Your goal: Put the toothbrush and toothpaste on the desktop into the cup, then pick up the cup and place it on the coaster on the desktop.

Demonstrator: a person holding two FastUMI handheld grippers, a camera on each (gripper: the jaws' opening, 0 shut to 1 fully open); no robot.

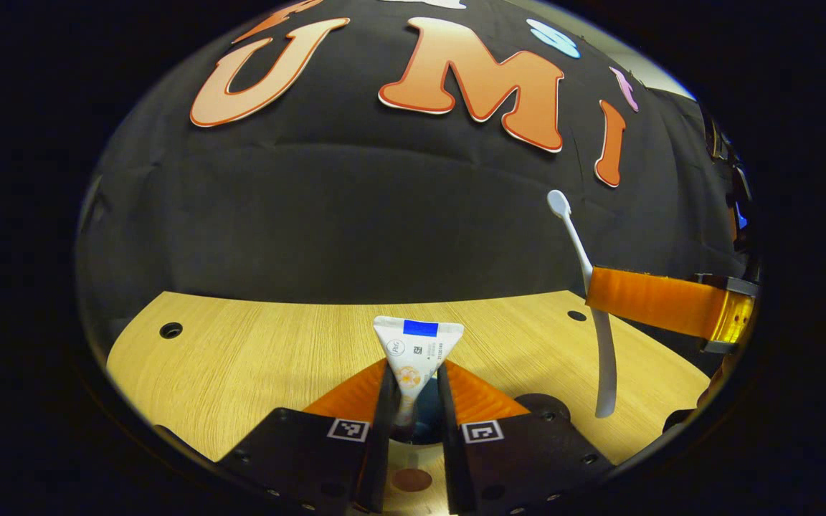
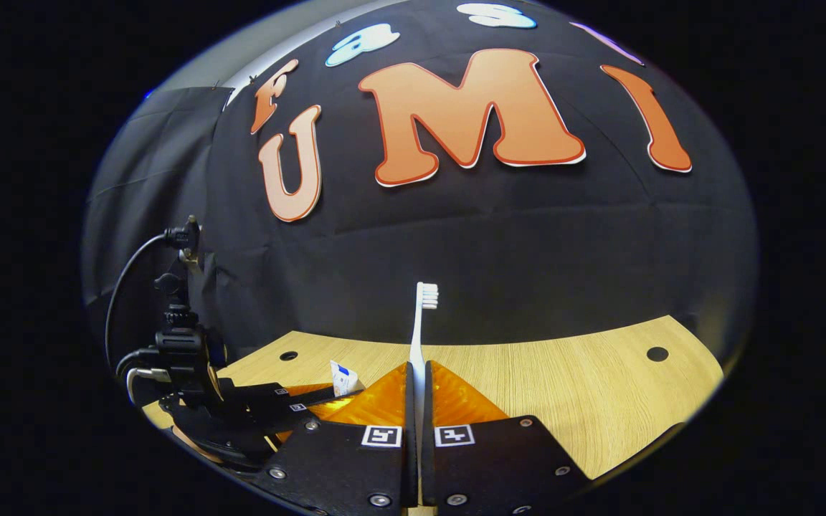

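White plastic fills the narrow gap of the left gripper (image 1: 415, 390): its two fingers pinch the toothpaste (image 1: 415, 351) tube from both sides, jaws drawn in to the width of the tube's lower half. The tube stands upright between them, its flat crimped end with a blue patch pointing to twelve o'clock, well above the desktop (image 1: 255, 344). Directly under the tube, at six o'clock between the finger bases, a dark blue round opening shows, seemingly the cup (image 1: 424, 423); its rim is mostly hidden by the fingers. Just right of that, at about four o'clock, a dark round edge lies on the wood, too hidden to name.

Out at three o'clock in the left gripper view, the right gripper (image 1: 603, 297) reaches in from the edge, clamped on the toothbrush (image 1: 603, 365), which hangs nearly upright in the air, head toward twelve and handle tip toward six, above the wood.

From the right gripper view, the right gripper's (image 2: 419, 380) jaws are pressed almost together, gripping the thin toothbrush (image 2: 421, 322) handle on both sides; the bristled head rises to twelve o'clock against the black cloth. At nine o'clock there, the left gripper (image 2: 327, 396) holds the toothpaste (image 2: 342, 378) over the wooden desktop (image 2: 585, 387), a black cable looping from its mount.
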